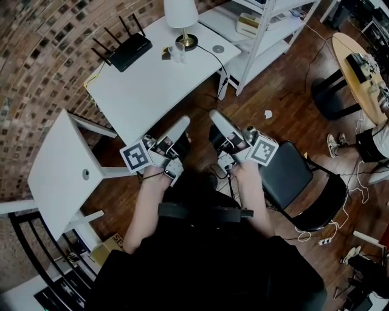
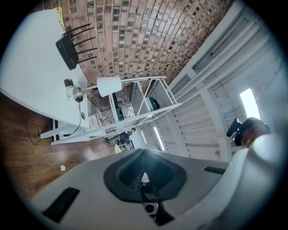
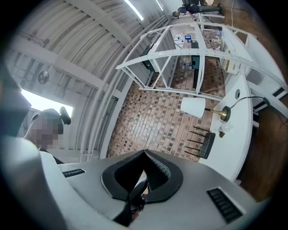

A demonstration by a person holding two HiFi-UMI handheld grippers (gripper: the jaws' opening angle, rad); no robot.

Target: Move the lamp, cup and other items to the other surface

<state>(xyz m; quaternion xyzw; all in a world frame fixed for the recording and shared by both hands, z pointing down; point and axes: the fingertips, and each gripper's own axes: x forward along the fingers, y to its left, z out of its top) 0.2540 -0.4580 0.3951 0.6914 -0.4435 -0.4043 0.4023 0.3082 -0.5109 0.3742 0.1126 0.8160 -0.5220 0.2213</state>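
While both pairs of jaws are pressed together on nothing, the left gripper and right gripper hang side by side near the table edge. The lamp, cup and router stand at its far end.
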